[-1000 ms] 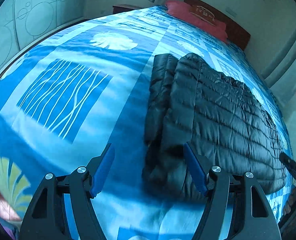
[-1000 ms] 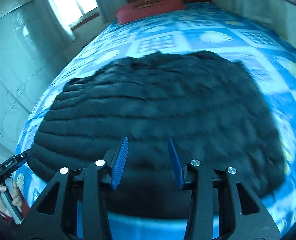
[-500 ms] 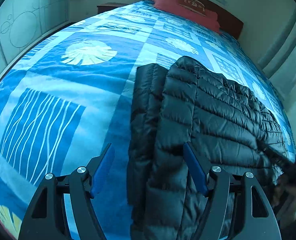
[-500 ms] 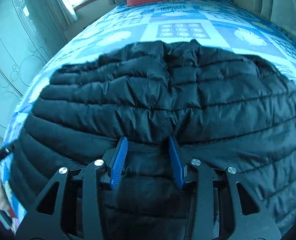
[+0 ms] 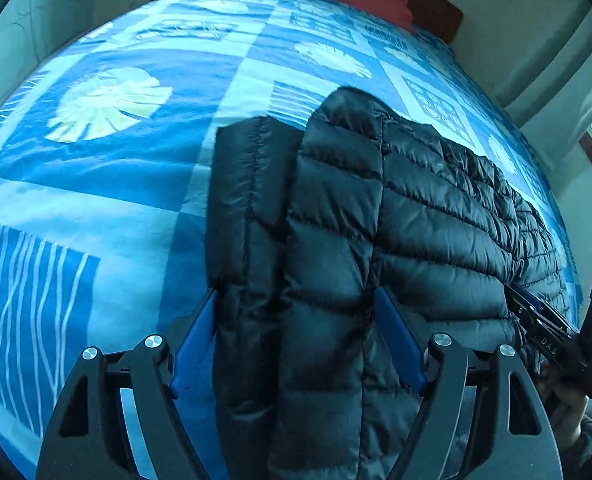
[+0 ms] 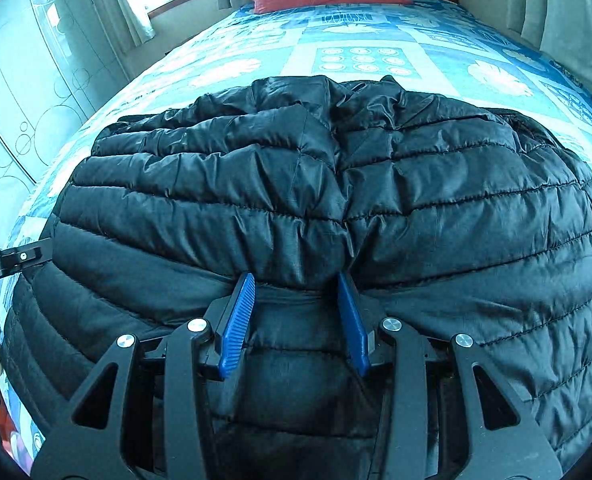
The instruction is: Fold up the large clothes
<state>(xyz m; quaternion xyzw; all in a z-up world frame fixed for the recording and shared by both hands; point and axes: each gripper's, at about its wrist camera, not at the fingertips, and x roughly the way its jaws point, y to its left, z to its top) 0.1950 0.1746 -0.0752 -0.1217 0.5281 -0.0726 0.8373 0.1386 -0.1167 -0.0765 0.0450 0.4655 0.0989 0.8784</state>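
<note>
Straddling black puffer jacket [image 5: 376, 240] edge, left gripper [image 5: 298, 332] spread wide; right gripper [image 6: 296, 312] half-spread, fabric bunched between pads, unclamped.

The black puffer jacket [image 5: 376, 240] runs off the bottom edge in both views, so its near hem is unseen. It covers the bed [image 6: 255, 68] beneath it. The right tool [image 5: 536, 320] is cut off by the picture's right edge.
</note>
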